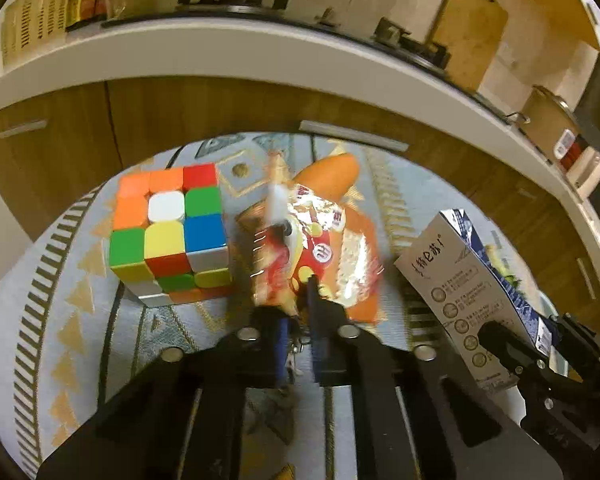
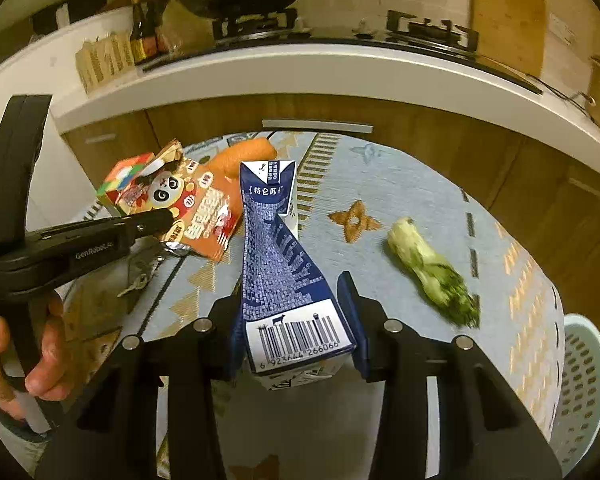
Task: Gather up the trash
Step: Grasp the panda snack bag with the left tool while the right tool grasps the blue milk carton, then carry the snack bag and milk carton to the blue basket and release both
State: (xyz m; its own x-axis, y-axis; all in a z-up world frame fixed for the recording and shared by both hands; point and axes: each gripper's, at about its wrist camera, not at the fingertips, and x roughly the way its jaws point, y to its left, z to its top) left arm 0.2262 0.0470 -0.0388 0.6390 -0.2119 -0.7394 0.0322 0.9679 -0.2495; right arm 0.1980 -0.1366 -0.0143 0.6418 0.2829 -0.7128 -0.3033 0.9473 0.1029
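My left gripper [image 1: 298,304] is shut on the lower edge of an orange and red snack wrapper [image 1: 320,248] and holds it up over the patterned tablecloth [image 1: 60,280]. The wrapper also shows in the right wrist view [image 2: 204,216], with the left gripper [image 2: 160,220] clamped on it. My right gripper [image 2: 292,312] is shut on a blue and white milk carton [image 2: 284,264], squeezed at its middle; the carton also shows in the left wrist view [image 1: 468,288].
A Rubik's cube [image 1: 168,236] stands left of the wrapper, a carrot [image 1: 332,176] behind it. Keys [image 2: 140,276] lie under the left gripper. A bok choy stub [image 2: 432,272] lies right. A white perforated basket [image 2: 580,384] sits off the table's right edge. Kitchen counter [image 2: 300,68] behind.
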